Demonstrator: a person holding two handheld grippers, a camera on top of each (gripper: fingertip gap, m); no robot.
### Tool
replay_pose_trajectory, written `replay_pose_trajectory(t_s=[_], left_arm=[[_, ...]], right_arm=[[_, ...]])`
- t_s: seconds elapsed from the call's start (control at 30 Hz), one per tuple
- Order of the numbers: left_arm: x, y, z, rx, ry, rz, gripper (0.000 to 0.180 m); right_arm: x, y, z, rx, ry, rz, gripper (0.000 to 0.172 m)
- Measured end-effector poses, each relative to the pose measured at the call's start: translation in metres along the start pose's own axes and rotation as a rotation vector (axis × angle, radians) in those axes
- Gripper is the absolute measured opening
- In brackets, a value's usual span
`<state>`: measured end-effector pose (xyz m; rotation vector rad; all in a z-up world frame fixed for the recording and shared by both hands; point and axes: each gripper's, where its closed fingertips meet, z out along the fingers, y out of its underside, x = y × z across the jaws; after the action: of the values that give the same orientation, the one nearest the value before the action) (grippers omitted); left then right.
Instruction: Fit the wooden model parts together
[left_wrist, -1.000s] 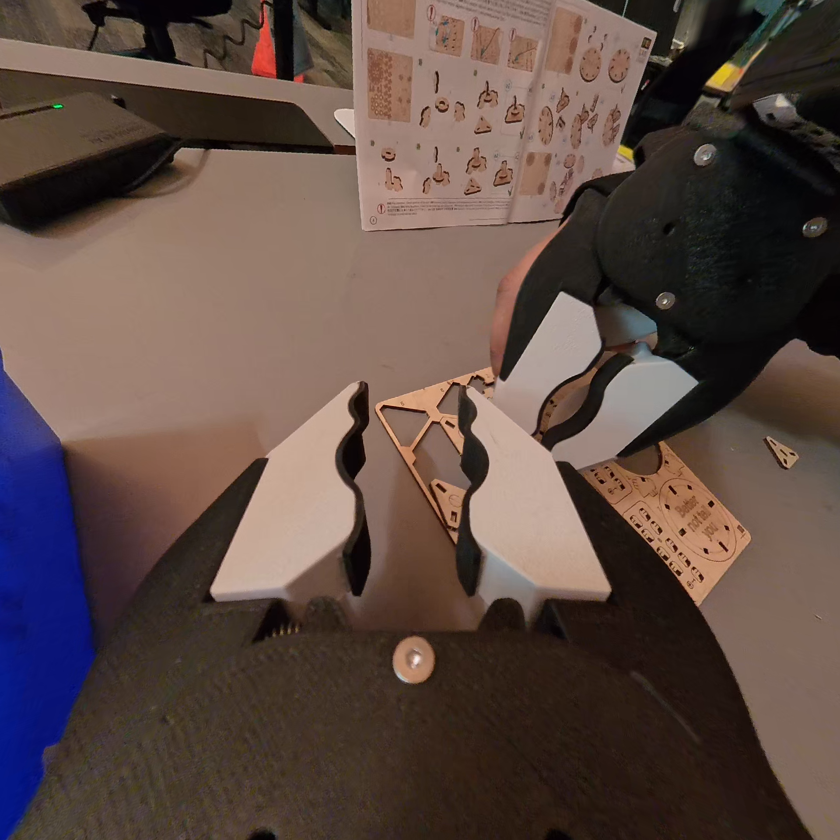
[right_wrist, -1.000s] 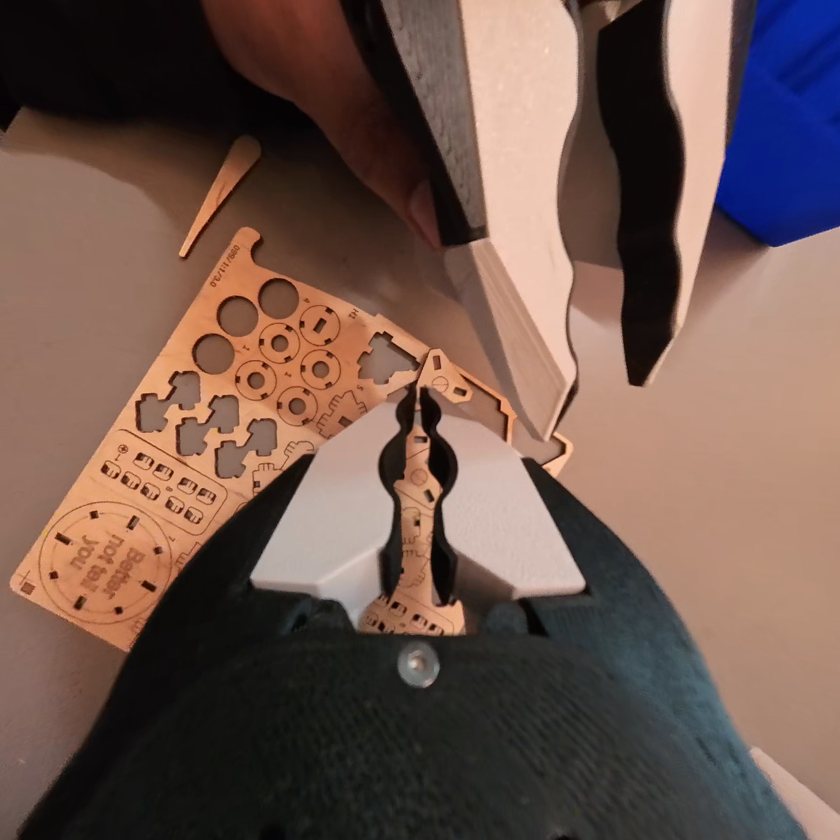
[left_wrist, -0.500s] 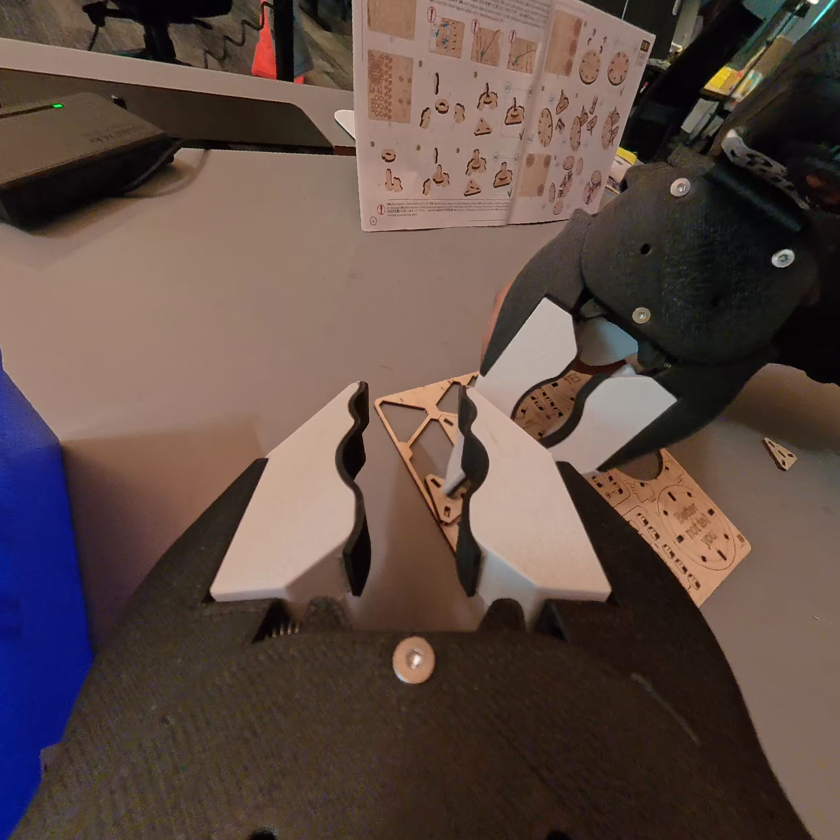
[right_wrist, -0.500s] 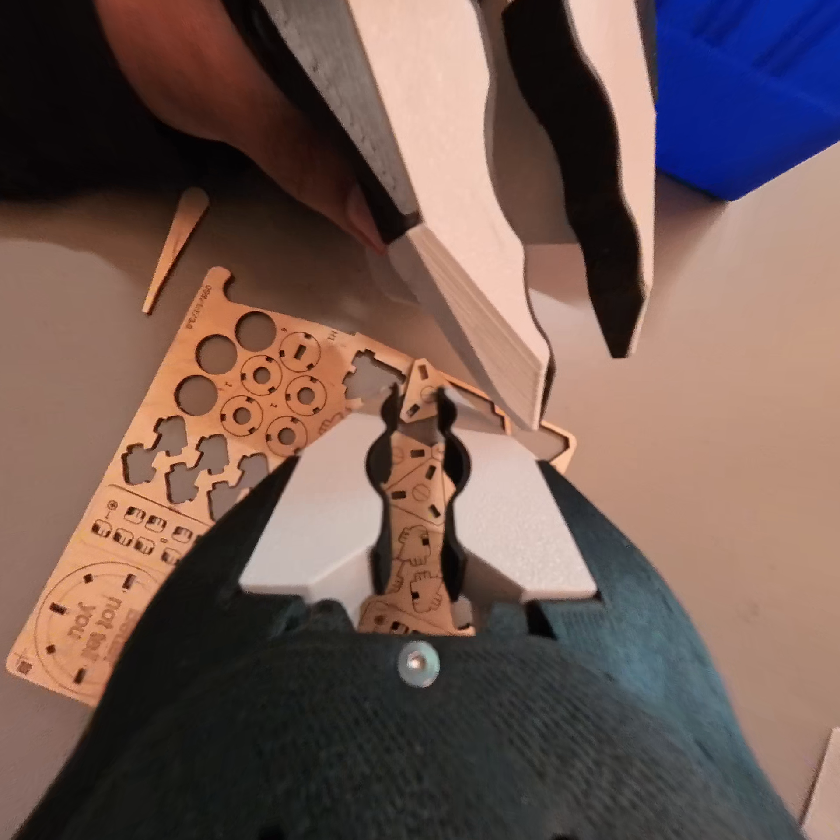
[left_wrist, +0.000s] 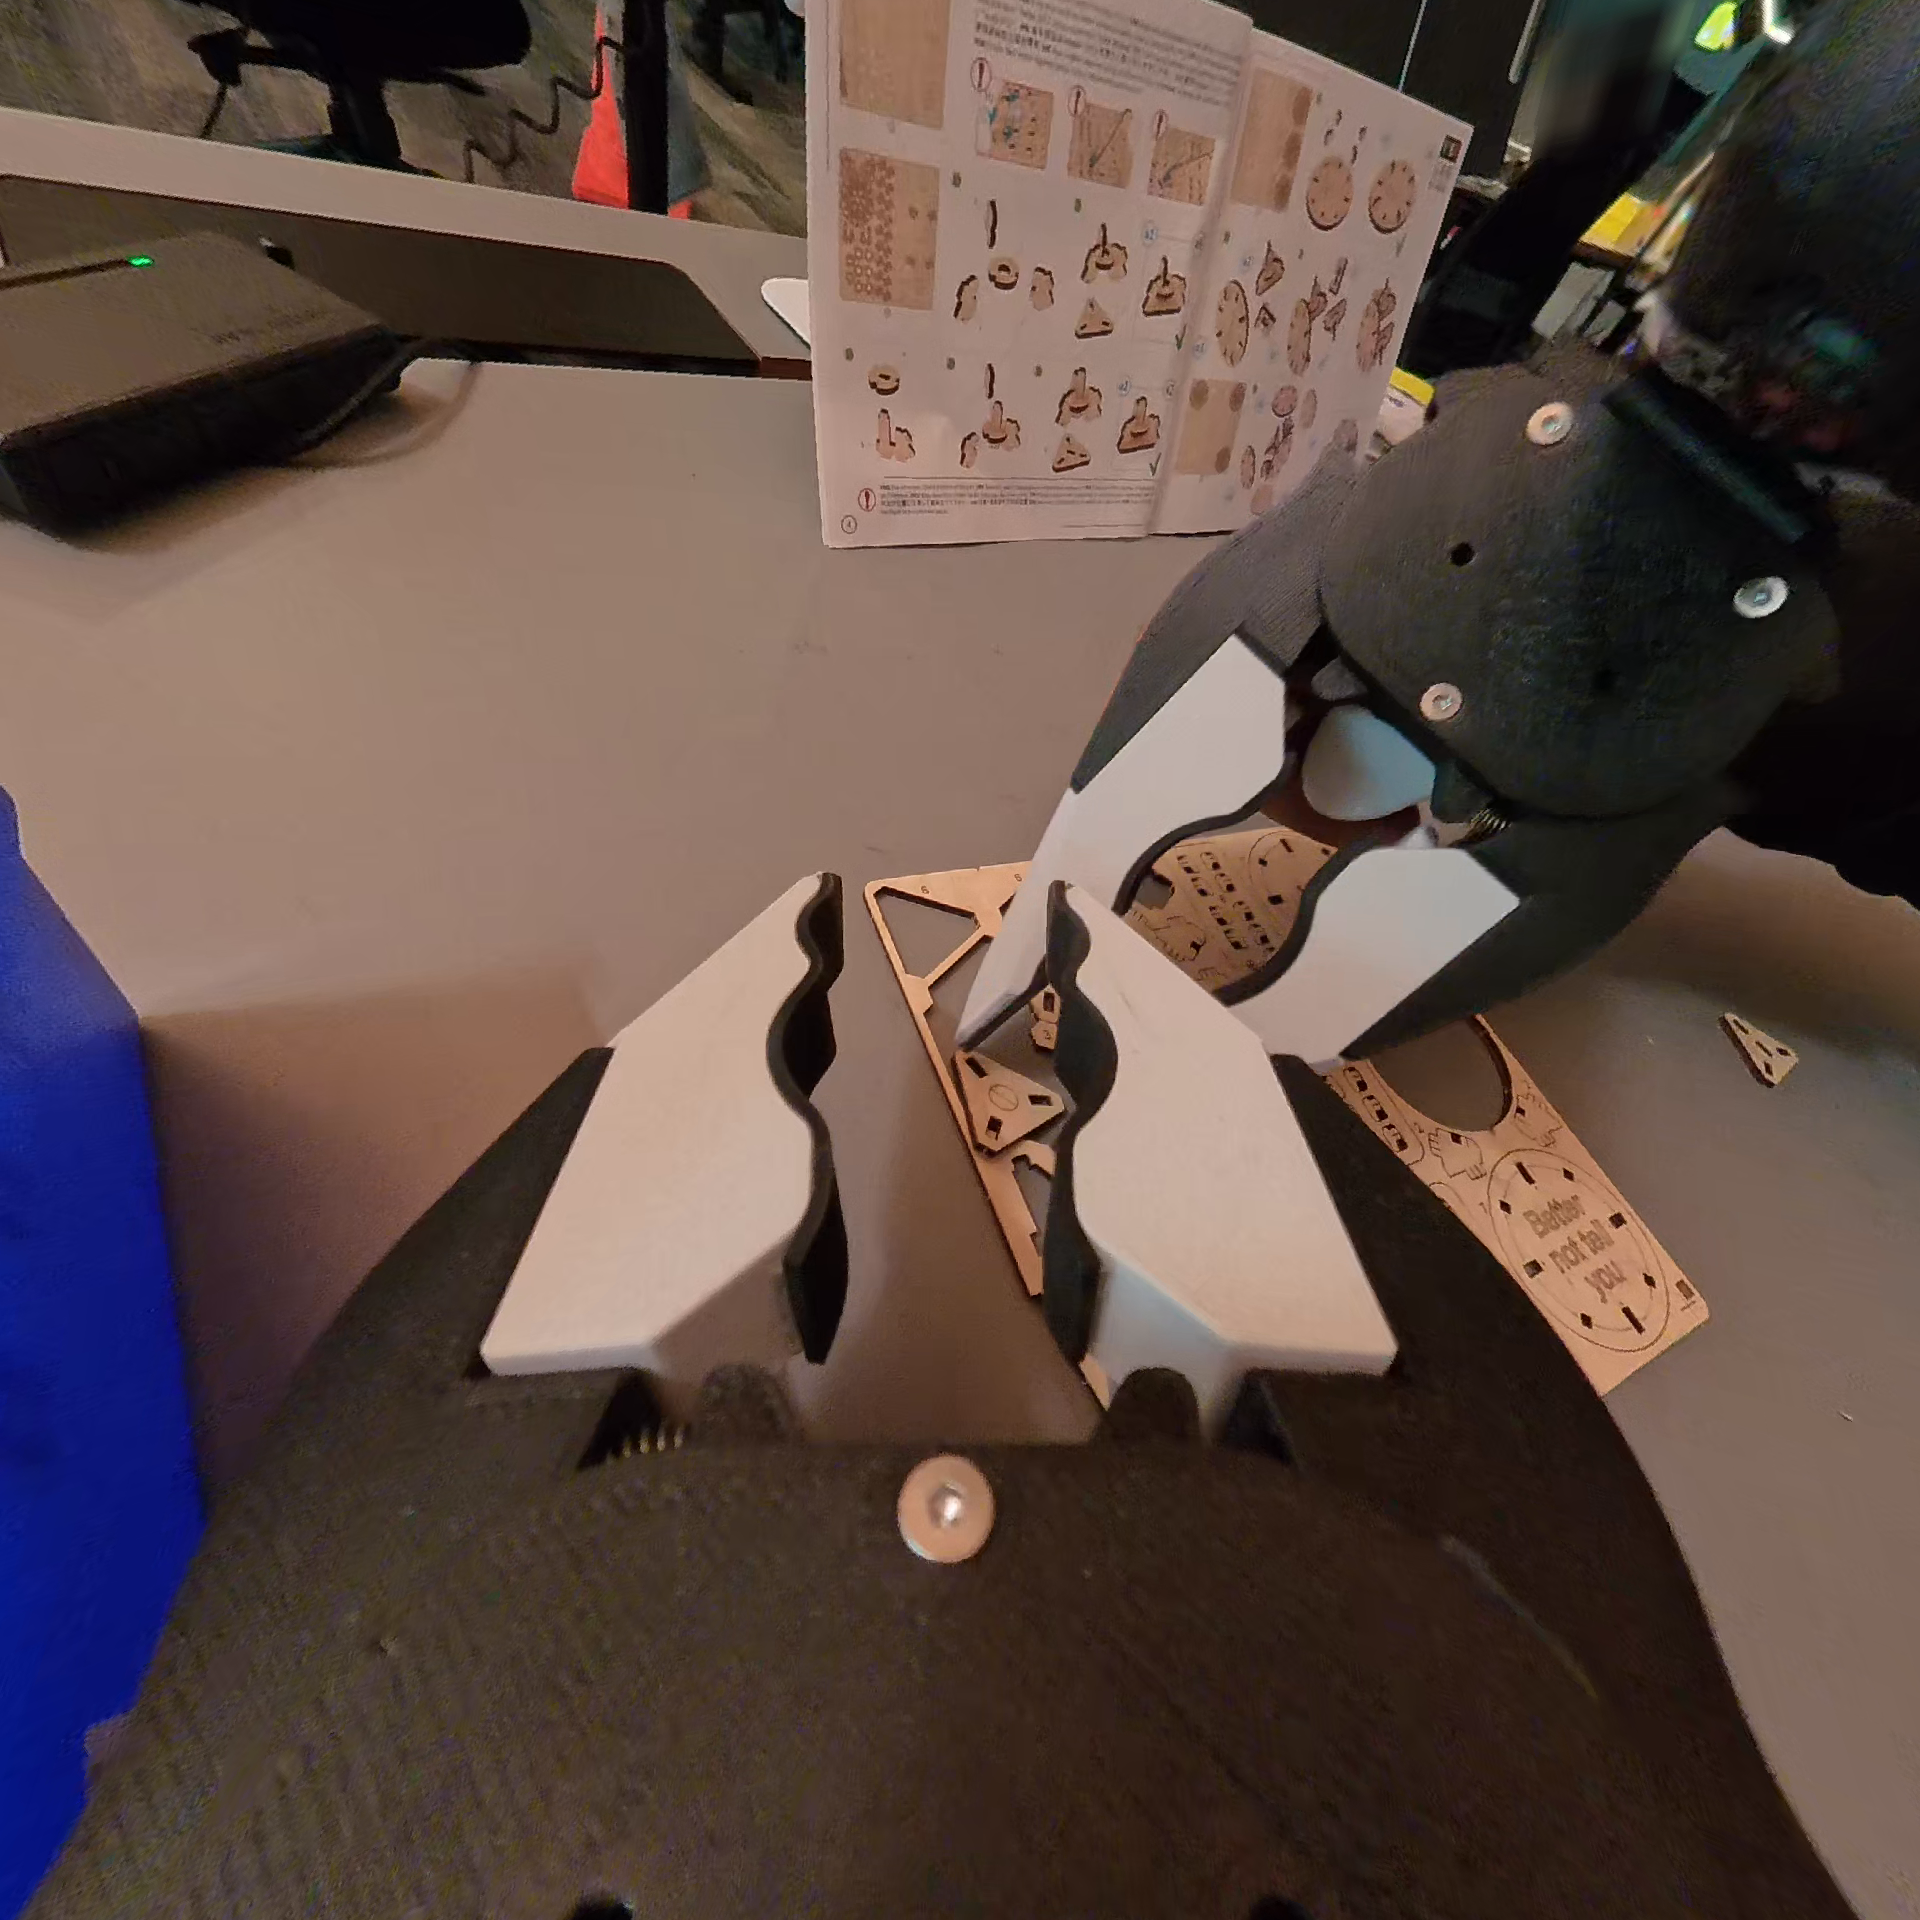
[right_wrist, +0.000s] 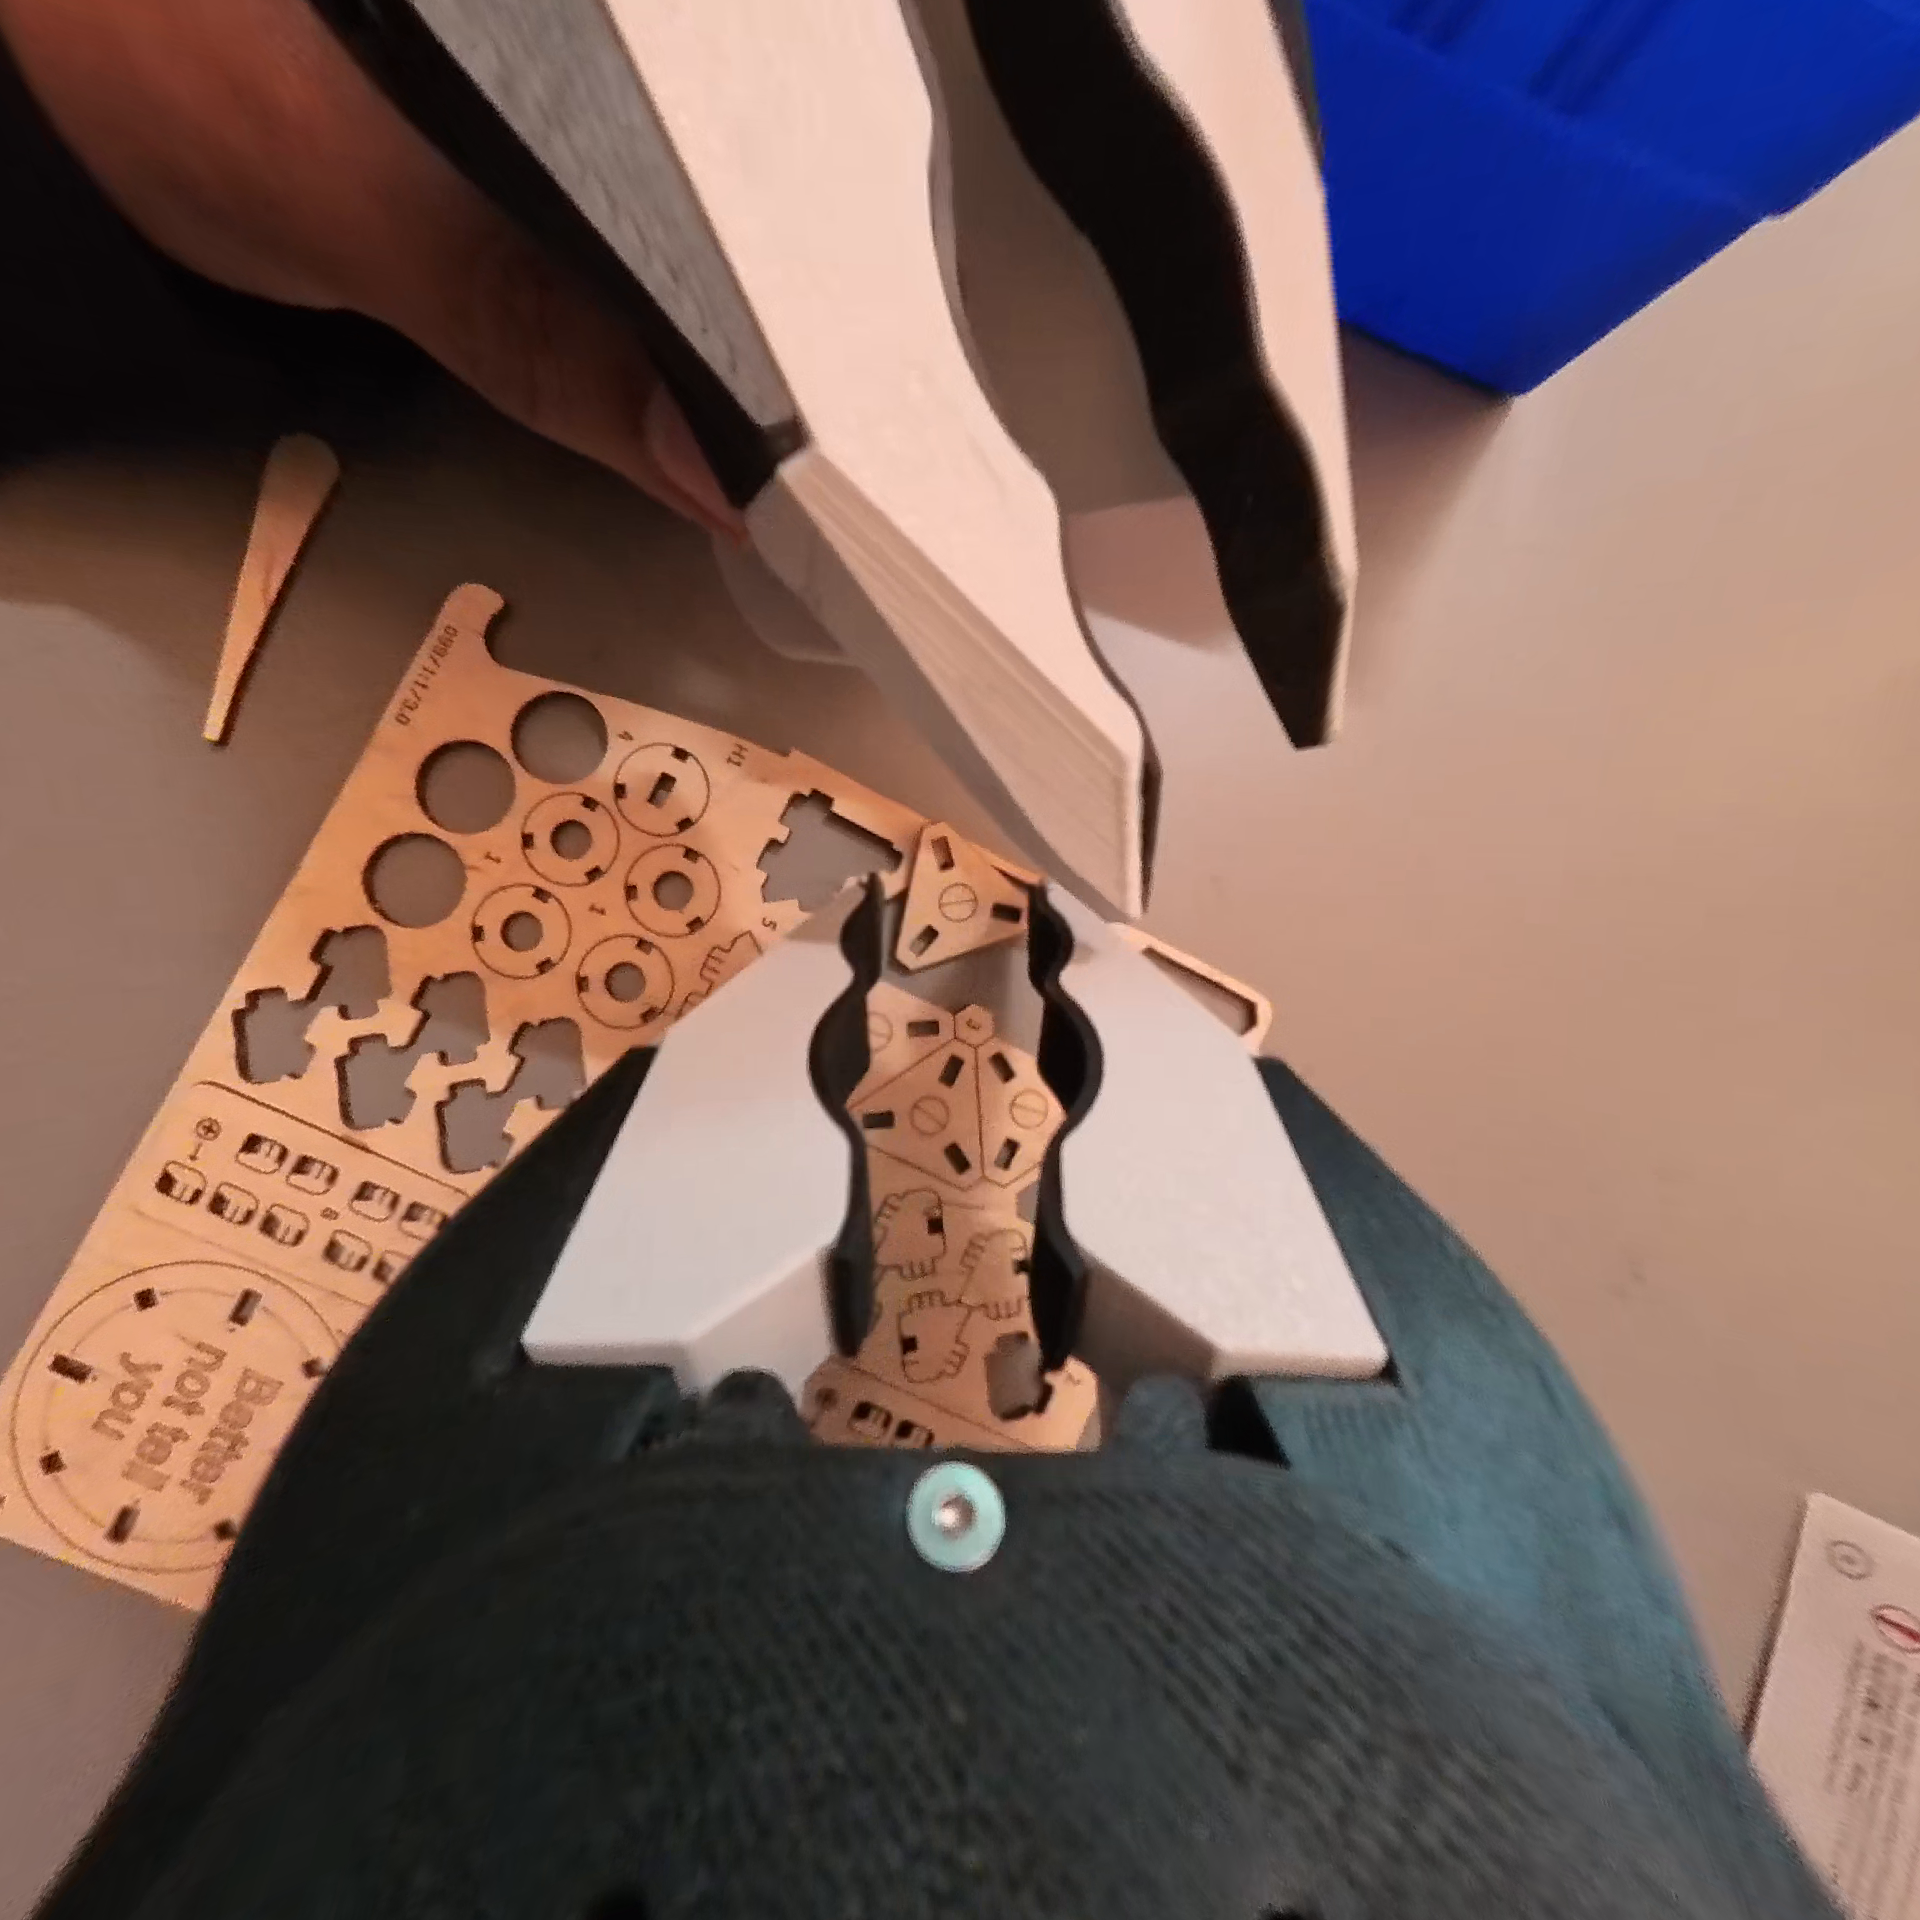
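Grey table (left_wrist: 520, 675), wooden sheet (right_wrist: 312, 1039), booklet (left_wrist: 1091, 270)

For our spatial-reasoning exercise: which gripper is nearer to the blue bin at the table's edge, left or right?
Left. The left gripper hangs right beside the blue bin, which fills that view's left edge. The right gripper is farther off, over the wooden sheet.

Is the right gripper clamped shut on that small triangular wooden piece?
No. The right gripper stands open, the triangular piece lying loose between its fingertips.

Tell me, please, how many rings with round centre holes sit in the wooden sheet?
4, clustered together: upper left, upper right, lower left, lower right. The right gripper covers part of the wooden sheet, so more may be hidden.
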<state>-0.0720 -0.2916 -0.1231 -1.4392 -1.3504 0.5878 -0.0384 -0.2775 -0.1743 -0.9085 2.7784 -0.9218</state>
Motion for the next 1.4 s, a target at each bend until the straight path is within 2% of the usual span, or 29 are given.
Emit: replay_pose_trajectory(t_s=[0.2,0.3,0.37,0.53,0.63,0.77,0.87,1.07,1.17,1.33,1.4], left_arm=[[0.000,0.000,0.000,0.002,-0.001,-0.001,0.037],[0.000,0.000,0.000,0.002,-0.001,-0.001,0.037],[0.000,0.000,0.000,0.002,-0.001,-0.001,0.037],[0.000,-0.001,-0.001,0.005,0.001,-0.001,0.037],[0.000,-0.001,-0.001,0.008,0.003,-0.001,0.037],[0.000,-0.002,-0.001,0.010,0.003,-0.002,0.037],[0.000,-0.001,-0.001,0.007,-0.001,-0.001,0.037],[-0.001,0.000,-0.001,0.003,-0.005,0.000,0.037],[-0.001,0.000,-0.001,0.004,-0.004,0.000,0.037],[0.000,-0.002,-0.002,0.015,0.003,-0.002,0.037],[0.001,-0.004,-0.002,0.022,0.011,-0.004,0.037]], right_arm=[[0.000,0.003,0.003,-0.004,-0.071,0.101,0.026],[0.003,0.005,0.003,-0.019,-0.079,0.136,0.032],[0.006,0.006,0.003,-0.030,-0.070,0.140,0.025],[0.005,0.005,-0.004,-0.015,-0.066,0.119,0.025],[0.007,-0.002,-0.018,0.021,-0.042,0.033,0.025],[0.007,-0.003,-0.033,0.019,-0.005,-0.181,0.025],[0.005,0.010,-0.028,-0.083,-0.023,-0.310,0.025],[-0.011,0.008,-0.016,-0.140,-0.123,-0.379,0.025],[-0.006,0.013,-0.012,-0.184,-0.094,-0.354,0.034],[-0.003,0.023,-0.019,-0.174,0.034,-0.108,0.043],[-0.010,0.029,-0.021,-0.152,0.065,-0.075,0.045]])
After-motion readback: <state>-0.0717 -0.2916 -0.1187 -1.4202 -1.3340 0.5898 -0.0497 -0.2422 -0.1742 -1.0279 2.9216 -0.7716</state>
